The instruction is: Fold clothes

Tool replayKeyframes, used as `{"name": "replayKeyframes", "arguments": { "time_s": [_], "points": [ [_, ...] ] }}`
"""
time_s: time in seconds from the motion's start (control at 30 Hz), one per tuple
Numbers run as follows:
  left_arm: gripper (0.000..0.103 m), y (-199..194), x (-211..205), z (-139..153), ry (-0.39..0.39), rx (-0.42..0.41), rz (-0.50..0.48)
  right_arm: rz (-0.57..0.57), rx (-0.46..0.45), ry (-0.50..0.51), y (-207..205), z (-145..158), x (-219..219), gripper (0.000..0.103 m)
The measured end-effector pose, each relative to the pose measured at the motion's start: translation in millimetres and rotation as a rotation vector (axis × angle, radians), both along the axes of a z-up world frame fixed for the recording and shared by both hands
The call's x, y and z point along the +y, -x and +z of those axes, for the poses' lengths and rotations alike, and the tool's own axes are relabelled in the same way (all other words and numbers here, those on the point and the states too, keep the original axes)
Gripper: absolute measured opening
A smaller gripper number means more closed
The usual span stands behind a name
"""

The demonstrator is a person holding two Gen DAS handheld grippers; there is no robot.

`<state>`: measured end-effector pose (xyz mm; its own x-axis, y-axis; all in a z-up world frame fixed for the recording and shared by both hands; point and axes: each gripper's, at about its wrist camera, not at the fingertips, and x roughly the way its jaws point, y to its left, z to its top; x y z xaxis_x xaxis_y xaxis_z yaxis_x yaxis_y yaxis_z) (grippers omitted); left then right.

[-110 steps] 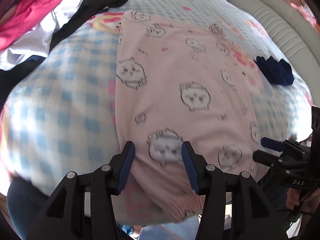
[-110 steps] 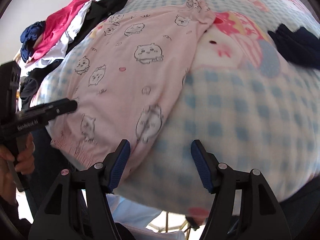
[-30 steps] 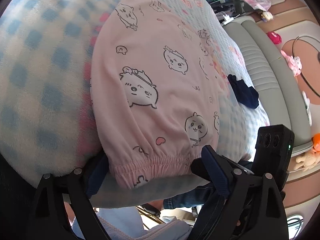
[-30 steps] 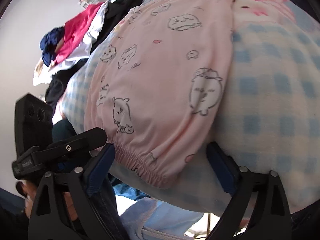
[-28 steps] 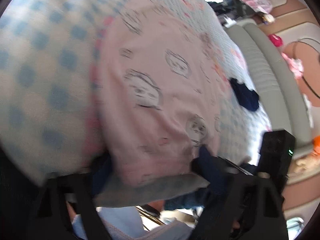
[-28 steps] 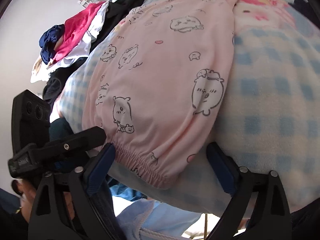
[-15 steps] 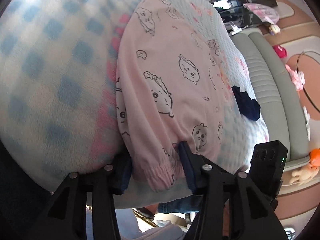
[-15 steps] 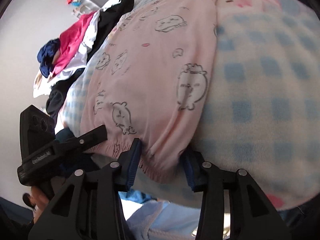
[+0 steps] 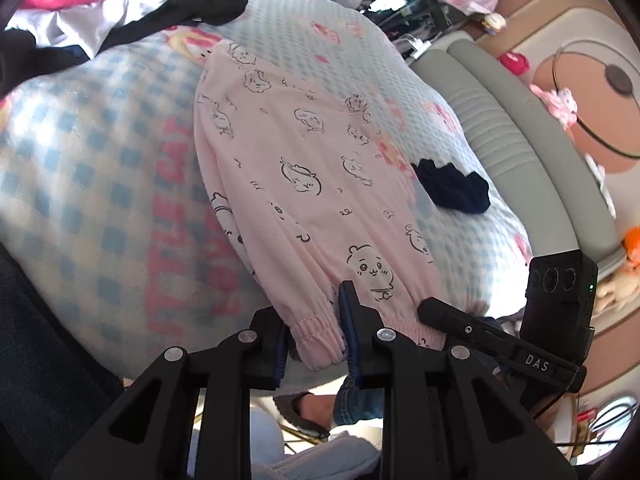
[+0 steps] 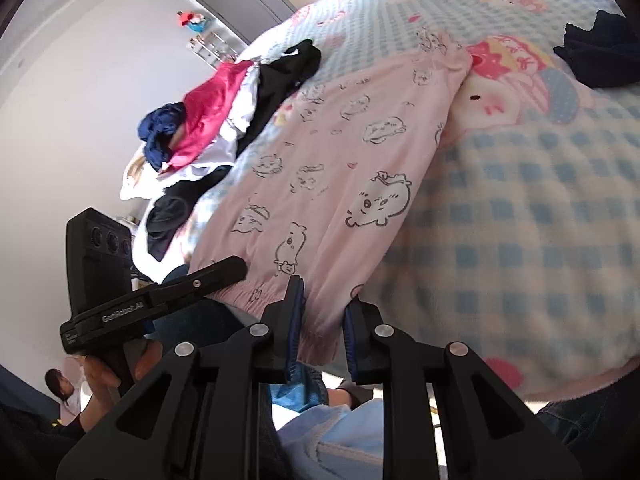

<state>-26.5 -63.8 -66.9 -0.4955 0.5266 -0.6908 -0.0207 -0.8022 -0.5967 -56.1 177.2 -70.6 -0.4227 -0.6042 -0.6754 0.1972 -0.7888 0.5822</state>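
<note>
Pink pyjama trousers (image 9: pixel 304 184) printed with cartoon animals lie lengthwise on a blue-checked blanket (image 9: pixel 100 184). My left gripper (image 9: pixel 314 344) is closing its jaws on the left corner of the elastic waistband, and the cloth bunches between the pads. My right gripper (image 10: pixel 320 334) is closing its jaws on the right corner of the same waistband (image 10: pixel 256 292). Each gripper shows in the other's view: the right gripper (image 9: pixel 500 344) beside the hem, the left gripper (image 10: pixel 160 292) at the hem's left. The waistband is lifted off the blanket's edge. The trousers (image 10: pixel 352 168) stretch away toward the far end.
A heap of red, white, black and navy clothes (image 10: pixel 212 128) lies at the blanket's far left. A dark navy garment (image 9: pixel 452 192) sits to the right of the trousers. A grey padded headboard (image 9: pixel 520 152) runs along the right. A person's legs and a slipper (image 9: pixel 304 416) show below.
Both grippers went from wide open around the waistband to closed on its two corners. Both then rose, lifting the hem off the blanket's edge.
</note>
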Motion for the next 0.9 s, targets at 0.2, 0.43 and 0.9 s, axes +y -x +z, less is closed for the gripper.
{"name": "replayKeyframes", "arguments": {
  "time_s": [0.2, 0.43, 0.9],
  "points": [
    [0.024, -19, -9, -11, -0.029, -0.043, -0.009, 0.031, -0.025, -0.017, -22, -9, -1, 0.018],
    [0.024, -33, -13, -7, -0.065, -0.025, -0.008, 0.083, 0.048, -0.026, -43, 6, -2, 0.018],
    [0.024, 5, -17, 23, -0.114, 0.038, -0.095, 0.085, 0.082, -0.015, -24, 17, -4, 0.021]
  ]
}}
